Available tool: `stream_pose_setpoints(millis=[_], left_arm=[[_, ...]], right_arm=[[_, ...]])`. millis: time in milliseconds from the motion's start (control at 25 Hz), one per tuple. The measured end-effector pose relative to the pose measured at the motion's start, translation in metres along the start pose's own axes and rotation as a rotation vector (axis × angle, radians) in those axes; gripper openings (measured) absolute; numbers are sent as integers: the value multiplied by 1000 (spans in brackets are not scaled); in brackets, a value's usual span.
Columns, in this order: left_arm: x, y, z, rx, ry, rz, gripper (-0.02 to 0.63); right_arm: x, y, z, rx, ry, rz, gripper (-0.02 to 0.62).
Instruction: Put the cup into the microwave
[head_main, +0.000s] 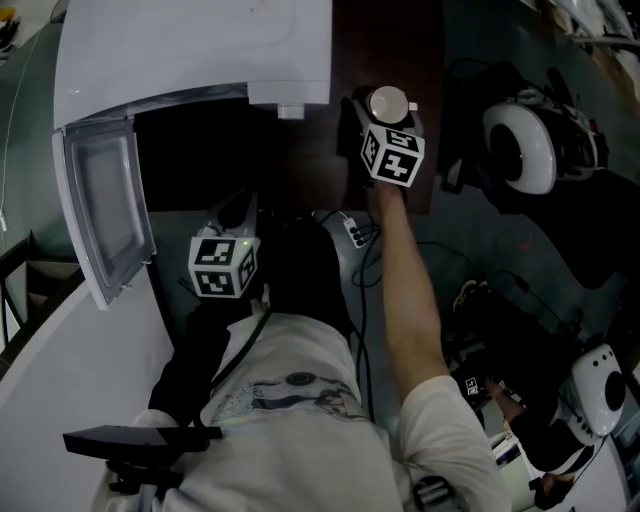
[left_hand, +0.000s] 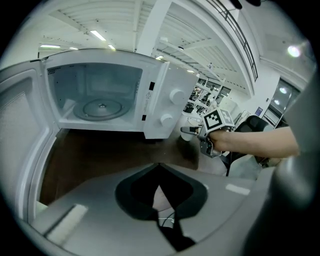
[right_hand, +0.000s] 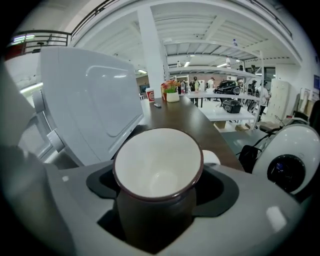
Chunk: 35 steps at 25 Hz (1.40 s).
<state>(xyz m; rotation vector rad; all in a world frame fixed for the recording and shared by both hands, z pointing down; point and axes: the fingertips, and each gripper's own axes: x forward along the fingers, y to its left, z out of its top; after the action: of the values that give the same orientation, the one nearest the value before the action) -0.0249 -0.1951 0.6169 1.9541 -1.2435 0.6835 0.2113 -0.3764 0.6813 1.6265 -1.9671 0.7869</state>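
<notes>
While the microwave (left_hand: 100, 95) is gaping open: its door (left_hand: 22, 150) is swinging wide to the left, and the glass turntable (left_hand: 101, 107) is showing inside the cavity.
Cup (right_hand: 157, 170): it's standing upright on the dark brown table (right_hand: 187, 117), outside the oven and just beside the right end of the white casing. It's white inside and dark outside, mouth facing up, with a white handle peeking out on its right in the right gripper view.
Right gripper (head_main: 386, 112): it's reaching over the table with its jaws spreading wide on either side of the cup. The cup is sitting right between them, deep in the notch. Dark slivers are showing along both flanks of the cup, so I'm not seeing the pads pressing on it.
Right arm (head_main: 410, 290): it's stretching forward, bare from a pale short sleeve, with the marker cube (head_main: 392, 155) riding on top of the gripper.
Left gripper (left_hand: 159, 187): it's hanging low in front of the open cavity, well apart from the cup, with its dark fingers meeting at their tips.
Left marker cube (head_main: 222, 265): it's showing close to the person's chest, below the open door.
Control knobs (left_hand: 176, 95): two white ones are facing out on the panel, near the right gripper as the left gripper view is catching it.
Far end of the table: a red cup (right_hand: 150, 94) and a small potted plant (right_hand: 172, 92) are standing well apart from the action.
</notes>
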Motion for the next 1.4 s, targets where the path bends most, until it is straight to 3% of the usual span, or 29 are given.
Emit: stream_pose_setpoints(millis=[520, 960, 1400], left_arm=[[-9, 7, -2, 1, -16, -6, -2], [-28, 13, -1, -35, -73, -4, -2], [-51, 48, 2, -123, -151, 65, -2]], right_arm=[[-44, 22, -11, -92, -51, 21, 408], [-122, 122, -32, -114, -36, 163, 408], [-130, 221, -30, -193, -21, 319, 408]])
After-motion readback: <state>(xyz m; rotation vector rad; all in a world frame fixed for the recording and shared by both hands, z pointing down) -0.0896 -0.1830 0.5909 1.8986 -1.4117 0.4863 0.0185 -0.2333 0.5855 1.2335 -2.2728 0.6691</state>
